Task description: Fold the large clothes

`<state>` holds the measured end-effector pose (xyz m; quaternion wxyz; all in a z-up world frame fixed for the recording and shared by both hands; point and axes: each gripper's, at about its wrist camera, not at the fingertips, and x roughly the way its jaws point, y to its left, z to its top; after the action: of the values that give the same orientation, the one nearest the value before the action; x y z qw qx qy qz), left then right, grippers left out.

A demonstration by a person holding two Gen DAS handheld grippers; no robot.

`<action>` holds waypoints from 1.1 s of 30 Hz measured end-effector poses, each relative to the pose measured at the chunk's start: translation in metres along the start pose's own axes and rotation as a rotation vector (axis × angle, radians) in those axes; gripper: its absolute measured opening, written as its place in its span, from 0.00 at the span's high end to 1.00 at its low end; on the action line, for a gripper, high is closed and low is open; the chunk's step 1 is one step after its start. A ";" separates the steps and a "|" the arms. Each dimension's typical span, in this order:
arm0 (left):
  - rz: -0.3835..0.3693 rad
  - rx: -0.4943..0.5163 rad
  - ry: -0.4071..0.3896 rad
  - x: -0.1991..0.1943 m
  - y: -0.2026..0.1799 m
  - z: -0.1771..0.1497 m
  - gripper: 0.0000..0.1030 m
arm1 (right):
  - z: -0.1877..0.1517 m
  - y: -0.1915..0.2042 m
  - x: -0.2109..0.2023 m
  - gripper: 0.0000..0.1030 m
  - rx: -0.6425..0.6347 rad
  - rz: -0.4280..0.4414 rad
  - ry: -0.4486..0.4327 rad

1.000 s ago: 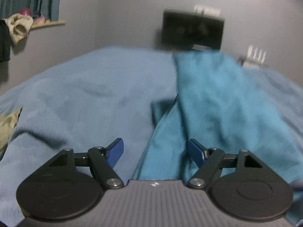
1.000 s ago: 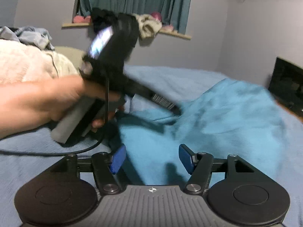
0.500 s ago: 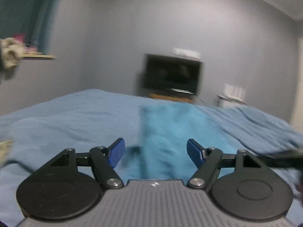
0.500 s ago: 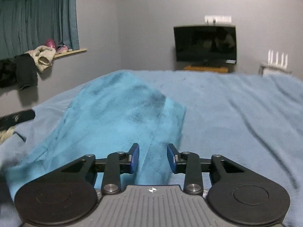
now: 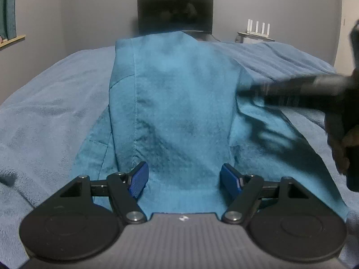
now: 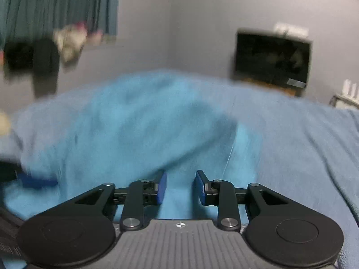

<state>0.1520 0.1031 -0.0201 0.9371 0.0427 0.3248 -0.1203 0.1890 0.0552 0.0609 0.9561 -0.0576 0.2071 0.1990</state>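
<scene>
A large teal garment (image 5: 179, 103) lies spread on the blue blanket of the bed (image 5: 51, 103), with a long seam running down its left part. My left gripper (image 5: 184, 179) is open over the garment's near edge, holding nothing. The right gripper's body (image 5: 318, 89) shows blurred at the right in the left wrist view, over the garment's right side. In the right wrist view the garment (image 6: 134, 130) is blurred; my right gripper (image 6: 180, 186) is partly open over its near edge with cloth seen between the fingers, not clamped.
A dark TV (image 5: 175, 11) stands against the grey wall beyond the bed, with a white router (image 5: 258, 28) on a shelf to its right. Clothes (image 6: 44, 56) hang under the curtained window at the left. Blue blanket (image 6: 303, 157) extends right of the garment.
Both grippers have swung back toward the garment and now sit low over its near edge. The right gripper narrowed from wide open, then widened slightly. The left stayed open.
</scene>
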 end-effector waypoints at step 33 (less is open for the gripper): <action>0.102 -0.252 -0.141 -0.018 0.085 0.006 0.30 | 0.016 -0.019 0.031 0.49 0.044 0.093 0.020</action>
<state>0.1637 0.1874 -0.0040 0.9605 -0.0676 0.2679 -0.0337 0.2290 0.0518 0.0629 0.9448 -0.0291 0.2233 0.2381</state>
